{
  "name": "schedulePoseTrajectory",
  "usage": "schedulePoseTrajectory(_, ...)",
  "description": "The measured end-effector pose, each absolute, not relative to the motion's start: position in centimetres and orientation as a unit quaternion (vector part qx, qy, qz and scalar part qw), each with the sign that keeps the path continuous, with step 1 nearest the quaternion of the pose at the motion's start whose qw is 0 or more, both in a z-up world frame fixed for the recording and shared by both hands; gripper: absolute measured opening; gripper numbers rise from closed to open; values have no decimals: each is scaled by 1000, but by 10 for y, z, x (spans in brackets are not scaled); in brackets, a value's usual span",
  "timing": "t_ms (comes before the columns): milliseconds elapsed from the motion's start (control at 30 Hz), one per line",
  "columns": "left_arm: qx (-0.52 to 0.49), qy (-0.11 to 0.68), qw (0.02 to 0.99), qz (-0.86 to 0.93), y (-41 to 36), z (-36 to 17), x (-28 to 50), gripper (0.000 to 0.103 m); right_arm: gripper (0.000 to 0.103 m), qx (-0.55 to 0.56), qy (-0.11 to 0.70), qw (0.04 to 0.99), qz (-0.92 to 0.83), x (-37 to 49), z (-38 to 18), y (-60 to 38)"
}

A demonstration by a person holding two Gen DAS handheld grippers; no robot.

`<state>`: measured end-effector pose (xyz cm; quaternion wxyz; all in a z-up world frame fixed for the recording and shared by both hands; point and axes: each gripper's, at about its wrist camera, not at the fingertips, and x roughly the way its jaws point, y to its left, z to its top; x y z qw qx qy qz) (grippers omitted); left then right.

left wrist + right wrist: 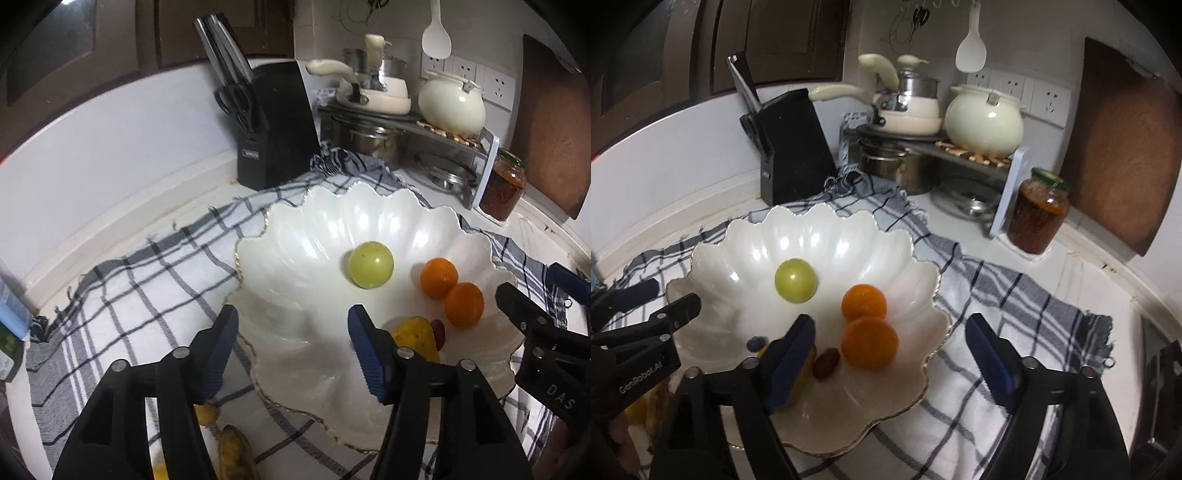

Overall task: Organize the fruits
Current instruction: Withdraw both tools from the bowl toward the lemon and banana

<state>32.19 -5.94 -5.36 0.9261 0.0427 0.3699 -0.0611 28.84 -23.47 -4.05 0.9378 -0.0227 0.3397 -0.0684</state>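
Observation:
A white scalloped bowl [317, 229] [827, 236] sits on a checked cloth. In it lie a green round fruit [371, 264] [795, 280], two oranges [439, 277] [864, 302], a yellow mango [415, 338], a dark date [826, 363] and a blueberry [756, 344]. My left gripper [291, 350] is open and empty over the bowl's near left rim. My right gripper [890, 354] is open and empty over the bowl's near right side. A banana [234, 454] and another yellow fruit [205, 413] lie on the cloth below the left gripper.
A black knife block [273, 125] [792, 147] stands behind the bowl. A rack with pots and a cream kettle [452, 103] [984, 122] fills the back corner. A jar of red sauce [504, 184] [1039, 214] and a wooden board [1123, 147] stand at the right.

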Motion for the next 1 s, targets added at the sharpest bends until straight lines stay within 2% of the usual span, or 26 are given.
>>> schedulePoseTrajectory(100, 41, 366, 928, -56, -54, -50, 317, 72, 88, -28, 334, 939, -75, 284, -35, -232)
schedulePoseTrajectory(267, 37, 358, 932, -48, -44, -41, 307, 80, 90, -23, 326, 942, -74, 276, -24, -225)
schedulePoseTrajectory(1000, 34, 322, 946, 1, 17, -4, 248, 90, 90, -13, 291, 956, -22, 231, 7, -164)
